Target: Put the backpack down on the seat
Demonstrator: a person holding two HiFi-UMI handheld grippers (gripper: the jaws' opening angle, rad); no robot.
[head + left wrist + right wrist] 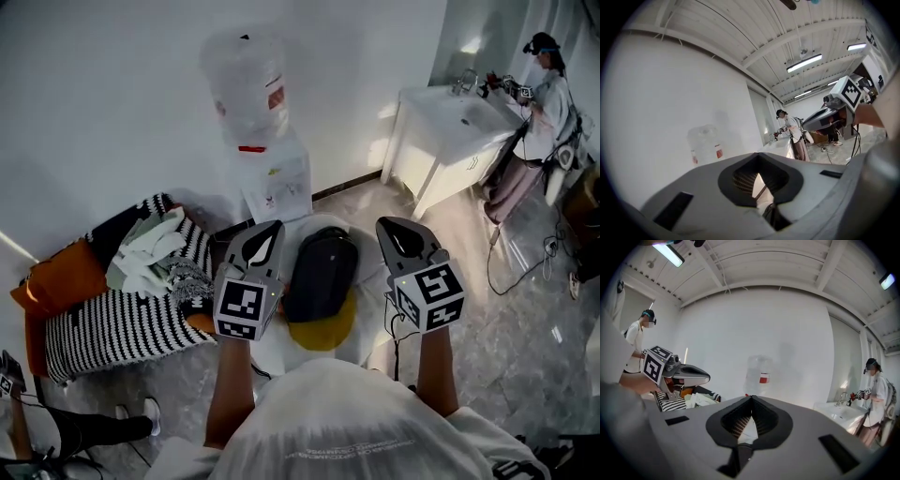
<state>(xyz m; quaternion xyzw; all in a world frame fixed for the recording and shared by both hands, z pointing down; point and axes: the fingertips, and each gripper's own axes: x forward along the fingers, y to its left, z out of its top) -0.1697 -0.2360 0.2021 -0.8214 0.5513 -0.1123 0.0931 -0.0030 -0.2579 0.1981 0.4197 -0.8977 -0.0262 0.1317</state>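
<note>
A black backpack [322, 272] lies on a yellow seat [323, 334] straight below me, between the two grippers and free of both. My left gripper [272, 229] hovers just left of the pack, jaws shut and empty; in its own view the left gripper [758, 154] points up at the wall. At the pack's right side my right gripper [389, 225] is also raised, shut on nothing. In the right gripper view the right gripper [751, 397] has its jaws meeting at the tip, and the left gripper [689, 376] shows at the left.
A water dispenser [267, 159] stands against the wall behind the seat. A striped couch [122, 319] piled with clothes lies to the left. A white sink cabinet [450, 131] with a person [544, 103] at it is at the far right. Cables [525, 272] trail over the floor.
</note>
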